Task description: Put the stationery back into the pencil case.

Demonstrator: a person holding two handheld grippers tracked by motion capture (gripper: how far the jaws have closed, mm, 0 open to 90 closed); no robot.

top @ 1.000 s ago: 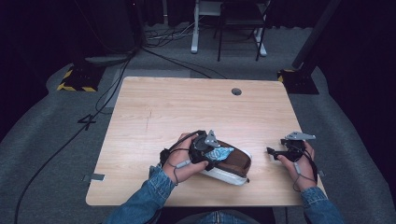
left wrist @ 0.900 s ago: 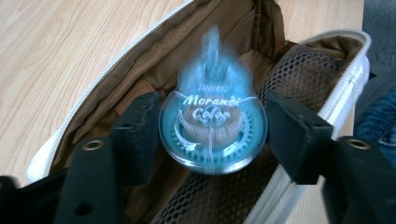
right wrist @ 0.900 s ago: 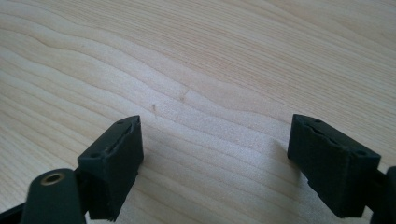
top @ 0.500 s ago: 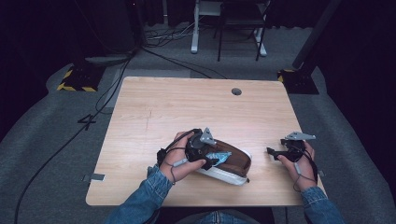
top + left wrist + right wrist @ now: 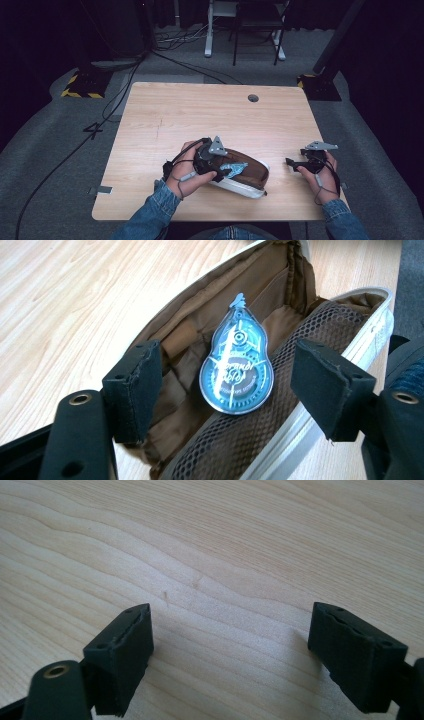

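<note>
An open white pencil case (image 5: 252,176) with a brown lining lies near the table's front edge. A blue teardrop-shaped correction tape dispenser (image 5: 236,370) rests inside it, against the brown lining and beside the mesh pocket (image 5: 235,445). My left gripper (image 5: 232,377) hovers open just above the case, one jaw on either side of the dispenser without touching it. In the high view the left gripper (image 5: 225,171) sits over the case's left end, with the dispenser (image 5: 233,168) just past its tips. My right gripper (image 5: 291,163) stands open over bare wood right of the case, with nothing between its jaws (image 5: 232,650).
The light wooden table (image 5: 210,115) has a cable hole (image 5: 253,98) at the back right. Cables, a yellow-black striped base (image 5: 80,84) and white chair legs stand on the grey floor beyond the table.
The left hand and its gripper have drifted slightly toward the near edge, and the blue dispenser has gone down with them into the case. The right gripper has stayed put.
</note>
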